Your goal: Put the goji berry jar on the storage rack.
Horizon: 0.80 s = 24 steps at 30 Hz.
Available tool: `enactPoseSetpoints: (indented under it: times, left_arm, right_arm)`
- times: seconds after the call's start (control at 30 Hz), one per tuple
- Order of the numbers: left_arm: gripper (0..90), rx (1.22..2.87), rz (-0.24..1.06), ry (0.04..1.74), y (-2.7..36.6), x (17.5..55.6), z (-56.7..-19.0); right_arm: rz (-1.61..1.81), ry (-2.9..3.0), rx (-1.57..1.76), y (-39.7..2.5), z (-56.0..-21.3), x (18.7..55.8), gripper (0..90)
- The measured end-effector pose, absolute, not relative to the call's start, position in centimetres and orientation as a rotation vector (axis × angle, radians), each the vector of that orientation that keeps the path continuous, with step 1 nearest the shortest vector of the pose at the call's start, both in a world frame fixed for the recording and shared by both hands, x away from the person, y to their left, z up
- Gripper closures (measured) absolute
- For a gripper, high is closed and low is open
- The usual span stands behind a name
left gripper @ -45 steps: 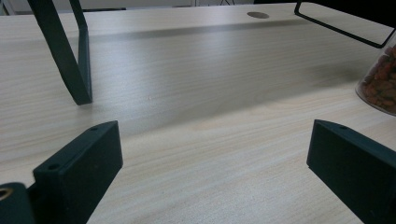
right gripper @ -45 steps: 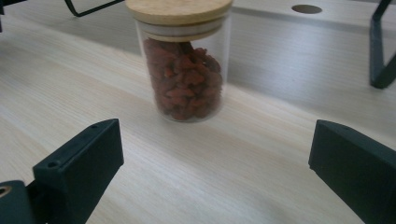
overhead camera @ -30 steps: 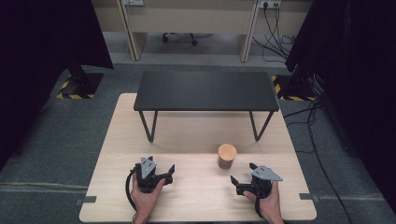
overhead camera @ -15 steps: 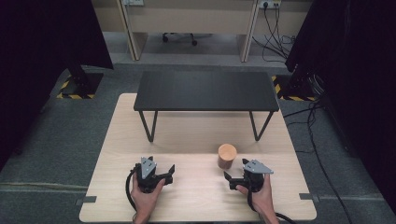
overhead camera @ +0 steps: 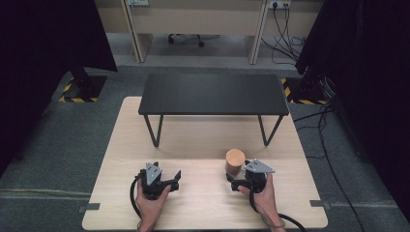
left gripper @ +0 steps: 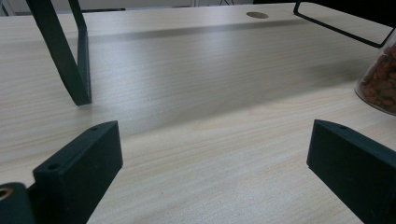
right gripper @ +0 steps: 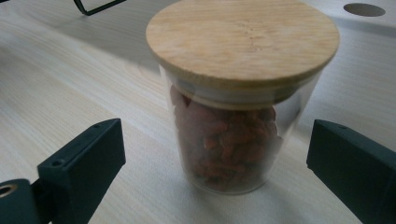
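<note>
Glass, clear and straight-walled, makes up the jar [right gripper: 233,140], which stands upright and is packed with reddish-brown dried pieces, most likely berries; a round lid [right gripper: 243,39] of pale wood with a fine grain caps it and overhangs the wall slightly. In the high view the jar [overhead camera: 235,162] stands on the near right part of the light wooden table [overhead camera: 203,140], just beyond the right gripper [overhead camera: 239,182]. The right gripper view looks straight at the jar, which stands between the two black jaws; they are spread wide, apart from the glass on both sides. The left gripper [overhead camera: 170,181] rests low over the near left of the table, well apart from the jar, its jaws likewise spread wide with only bare wood between them; the jar's edge [left gripper: 380,79] shows at the right of its view. A low black bench [overhead camera: 212,94] on thin metal legs stands across the far half of the table. Grey carpet surrounds the table, with dark curtains at both sides, cables on the floor at right, and a pale desk front at the far wall
</note>
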<state>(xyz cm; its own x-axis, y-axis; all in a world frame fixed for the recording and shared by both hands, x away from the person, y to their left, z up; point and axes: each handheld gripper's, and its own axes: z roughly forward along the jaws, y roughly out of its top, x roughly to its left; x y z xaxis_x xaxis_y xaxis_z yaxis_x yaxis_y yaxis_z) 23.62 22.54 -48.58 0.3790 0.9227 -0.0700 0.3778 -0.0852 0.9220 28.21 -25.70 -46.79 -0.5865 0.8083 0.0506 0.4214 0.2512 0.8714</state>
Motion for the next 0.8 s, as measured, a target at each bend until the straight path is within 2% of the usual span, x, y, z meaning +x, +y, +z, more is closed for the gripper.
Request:
enactPoseSetpoints:
  times: [0.33,0.57,0.8]
  left_arm:
    - [2.6,1.660,0.697,1.168,22.5,23.6,-48.6]
    - [2.7,1.660,0.698,1.168,22.5,23.6,-48.6]
    - [2.7,1.660,0.698,1.168,22.5,23.6,-48.6]
  right_arm:
    - [1.252,2.121,1.136,-24.4,-46.6,29.4,11.2]
    - [1.210,2.099,1.156,-23.6,-46.5,29.5,25.0]
    - [1.198,2.097,1.143,-23.4,-46.5,29.4,25.6]
